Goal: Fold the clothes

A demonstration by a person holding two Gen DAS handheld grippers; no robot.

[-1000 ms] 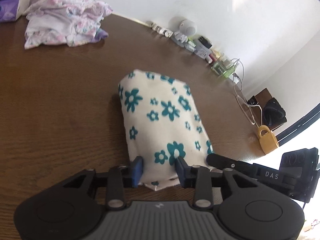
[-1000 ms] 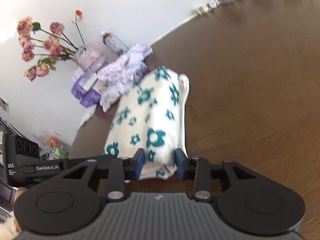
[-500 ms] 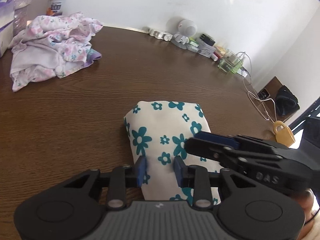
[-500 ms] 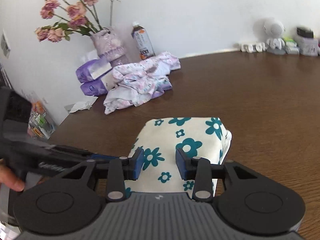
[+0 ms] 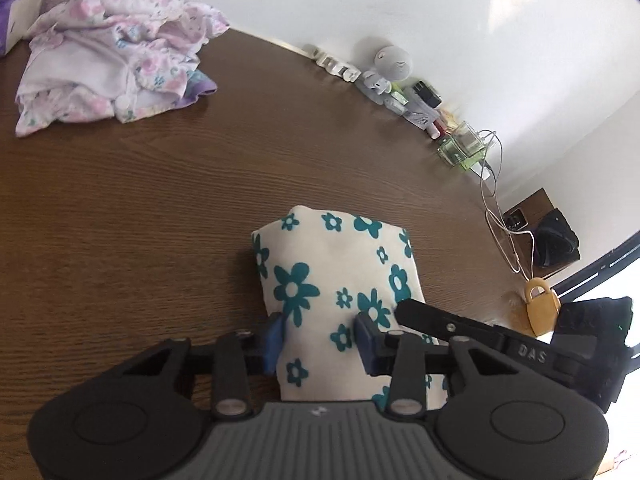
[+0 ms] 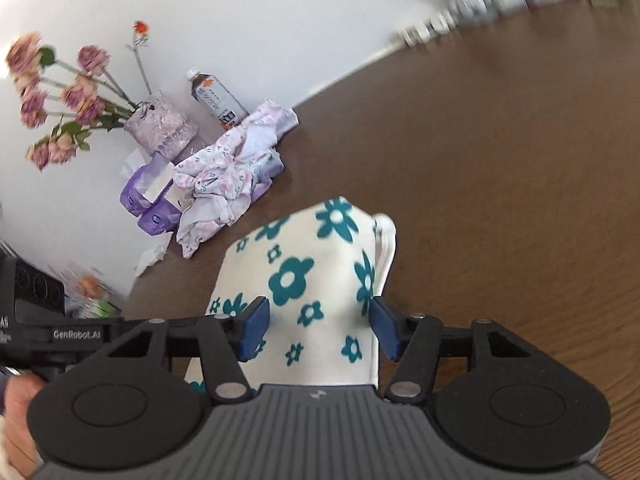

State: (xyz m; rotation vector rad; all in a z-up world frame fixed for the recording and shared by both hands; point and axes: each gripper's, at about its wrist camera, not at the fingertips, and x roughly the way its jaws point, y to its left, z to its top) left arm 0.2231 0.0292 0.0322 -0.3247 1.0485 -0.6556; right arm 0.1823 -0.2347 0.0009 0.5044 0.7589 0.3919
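Note:
A folded cream cloth with teal flowers (image 5: 336, 264) lies on the brown table (image 5: 120, 220). My left gripper (image 5: 320, 340) straddles its near end, blue pads slightly apart and close to the fabric on both sides. My right gripper (image 6: 320, 328) is at the same cloth (image 6: 304, 264) from the other side. Its pads stand wide, clear of the fabric. A finger of the right gripper (image 5: 424, 316) lies along the cloth's right edge in the left wrist view. The left gripper's body (image 6: 80, 334) shows at the left of the right wrist view, with a hand below it.
A crumpled pile of pink floral clothes (image 5: 108, 60) sits at the far left, beside purple tissue packs (image 6: 148, 192), a vase of flowers (image 6: 160, 128) and a bottle (image 6: 218, 100). Small items (image 5: 400, 80) and a cable (image 5: 500, 220) line the wall. A yellow padlock-shaped object (image 5: 540, 308) sits at the table's right edge.
The right gripper's pads have spread well apart off the cloth, and the left pads have widened a little. Both cameras have swung, while the folded cloth stays on the table.

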